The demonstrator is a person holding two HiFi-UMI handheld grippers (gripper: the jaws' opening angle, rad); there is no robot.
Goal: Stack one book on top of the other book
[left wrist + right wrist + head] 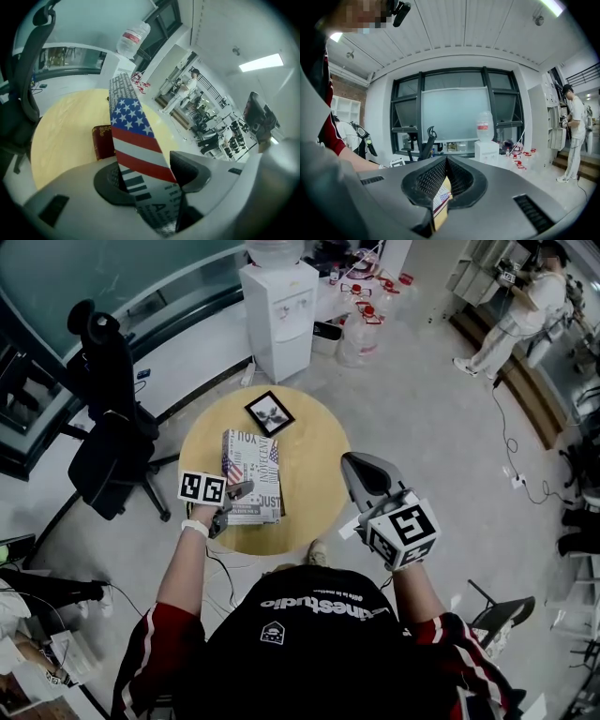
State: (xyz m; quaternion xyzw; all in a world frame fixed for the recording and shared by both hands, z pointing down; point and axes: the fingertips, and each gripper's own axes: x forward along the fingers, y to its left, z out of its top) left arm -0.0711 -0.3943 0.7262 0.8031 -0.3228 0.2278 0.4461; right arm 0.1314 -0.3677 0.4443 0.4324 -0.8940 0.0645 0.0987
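The person's left arm reaches forward with the left gripper (239,491) tipped down at the near left corner of the flag book (251,474). The right gripper (359,465) is held roughly level over the right side of the table (319,456), well away from the book. In the left gripper view, the left gripper's (145,176) jaws are apart, with the book's (133,136) corner sitting between the dark textured pads. They don't look like they're squeezing it. In the right gripper view, the right gripper's (446,161) jaws are together with nothing in them.

The book has a glossy cover with stars, stripes and black lettering, and it lies flat on the round, pale wooden table. A dark red book (103,140) with gold ornament on its edge peeks out next to it, apparently underneath. A small black picture frame (269,412) sits at the far side of the table.

From the head view the red book is completely covered, so how well the two line up isn't clear. The right gripper view only catches a sliver of the flag book (440,199) through the gap below its pads.
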